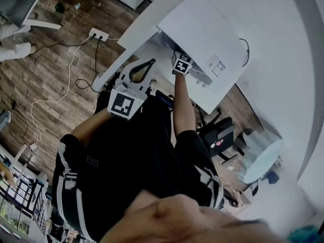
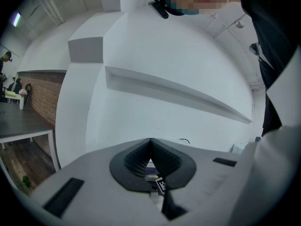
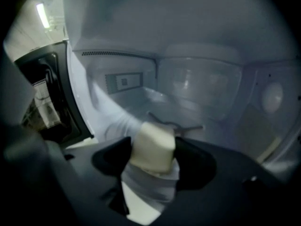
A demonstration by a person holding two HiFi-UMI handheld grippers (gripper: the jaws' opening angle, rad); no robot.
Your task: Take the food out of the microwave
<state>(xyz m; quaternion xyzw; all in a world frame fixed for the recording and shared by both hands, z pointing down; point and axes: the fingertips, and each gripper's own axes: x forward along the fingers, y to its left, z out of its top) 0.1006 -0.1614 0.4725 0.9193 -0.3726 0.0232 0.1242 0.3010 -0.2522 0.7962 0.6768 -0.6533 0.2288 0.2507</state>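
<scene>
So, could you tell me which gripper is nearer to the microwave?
Right. The right gripper is inside the microwave, jaws closed on a pale food block; the left gripper is outside, back by the person's body, jaws together, empty.

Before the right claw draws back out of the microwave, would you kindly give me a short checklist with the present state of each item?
1. Grip on the food: the right claw has its jaws closed on both sides of the pale food block. Ok.
2. Microwave door: swung open at the left. Ok.
3. Block lifted off the microwave floor: the view beneath it is blurred. Cannot tell.
4. Clear dome: it stands at the back, behind the block and apart from it. Ok.
5. Left claw: shut, empty, facing a white wall. Ok.
</scene>
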